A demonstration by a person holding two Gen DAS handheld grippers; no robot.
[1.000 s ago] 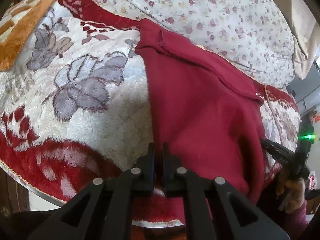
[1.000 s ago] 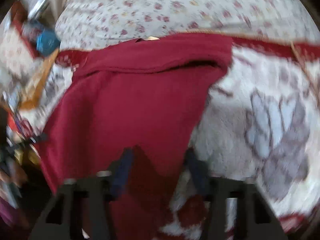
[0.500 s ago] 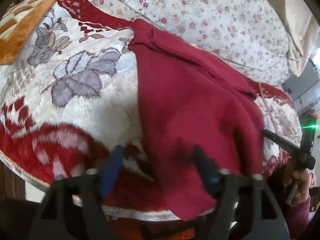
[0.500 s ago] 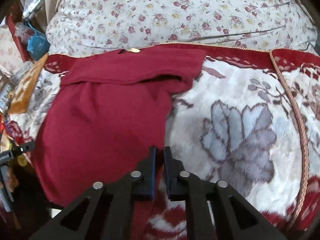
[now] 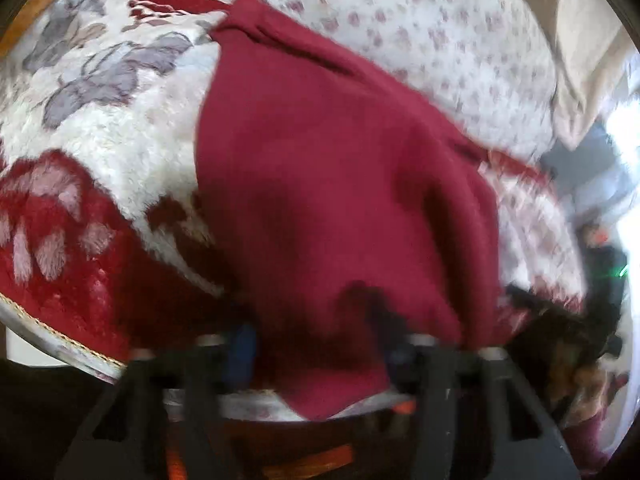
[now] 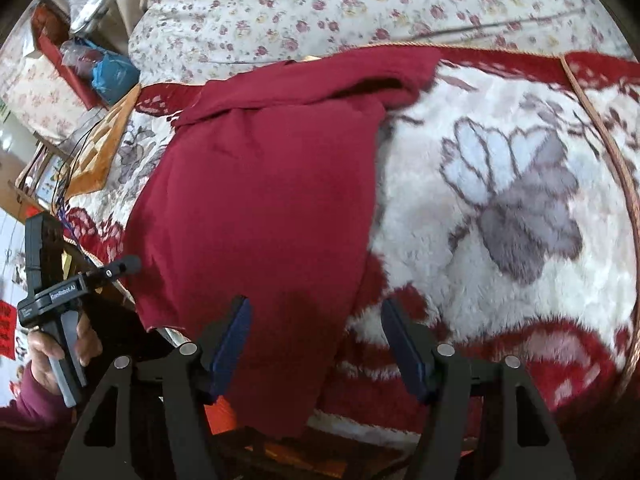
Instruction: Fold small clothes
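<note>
The garment lies on the blanket, running from 12 o'clock down to 6, its near end hanging over the blanket's front edge between the spread fingers of the right gripper. Behind the blanket, at 12, lies the quilt — the left gripper sits at 9, beside the garment's edge. From the left wrist, the garment's near hem falls between that gripper's fingers at 6, blanket at 9 — quilt at 1.

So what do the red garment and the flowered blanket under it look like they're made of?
Red garment: probably matte knit cotton or fleece; it drapes softly, no sheen. Flowered blanket: plush synthetic fleece, judging by its fuzzy raised pile. The exact fibres can't be told.
</note>
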